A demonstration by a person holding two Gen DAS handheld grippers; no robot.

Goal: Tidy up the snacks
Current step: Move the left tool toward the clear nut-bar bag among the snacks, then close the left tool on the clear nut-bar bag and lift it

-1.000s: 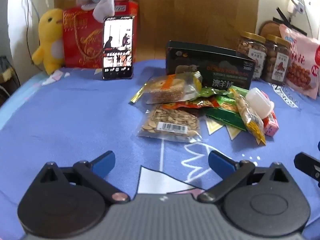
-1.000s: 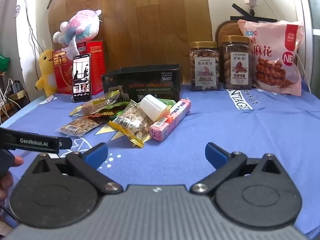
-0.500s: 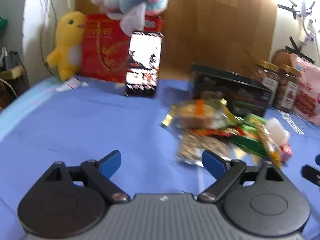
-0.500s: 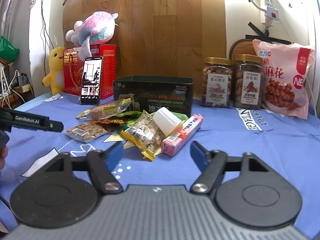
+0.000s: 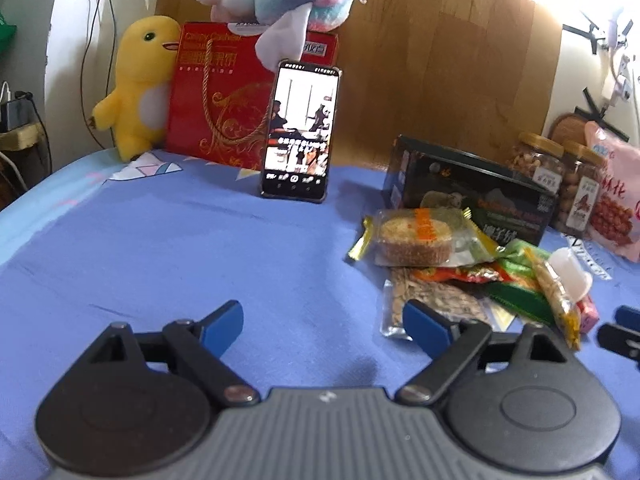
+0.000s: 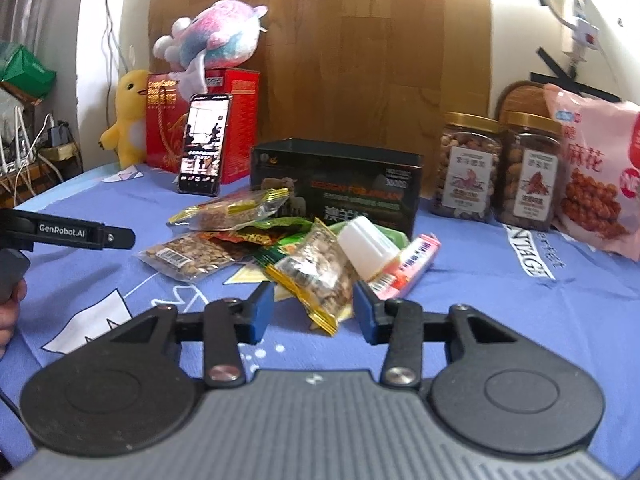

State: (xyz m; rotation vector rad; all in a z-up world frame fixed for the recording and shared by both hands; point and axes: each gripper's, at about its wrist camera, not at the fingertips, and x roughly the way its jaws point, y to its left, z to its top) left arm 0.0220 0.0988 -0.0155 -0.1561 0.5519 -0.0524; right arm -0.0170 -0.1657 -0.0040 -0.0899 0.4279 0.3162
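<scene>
The right gripper [image 6: 313, 312], with its blue pads and black arms, was closing, and the end of a clear, yellow-edged bag of nuts [image 6: 320, 278] sat in the gap between its pads; the pads did not look like they were pressing on it yet. The left gripper [image 5: 322, 326] was wide open with nothing in it, low over the blue tablecloth [image 5: 180, 248]. Just past the right gripper lay the heap of snacks in the middle of the table: the nut bag in front, a white plastic cup [image 6: 367, 249] and a pink candy box [image 6: 408, 266] touching it on one side, a clear flat bag of seeds [image 6: 188, 258] on the other, and a wrapped round cake [image 5: 418, 237] farther back. Behind the heap stood an open black box [image 6: 340, 184], which looked like a good place to put the snacks. Two tall jars of nuts with gold lids [image 6: 500, 172] and a big pink bag [image 6: 600, 172] stood near the back. The nut bag was probably light, soft and crinkly, and its shiny skin could be slippery. A squeeze on the flat sealed edge would likely hold best, because a pinch on the fat middle might crush the nuts or let the bag slide out.
</scene>
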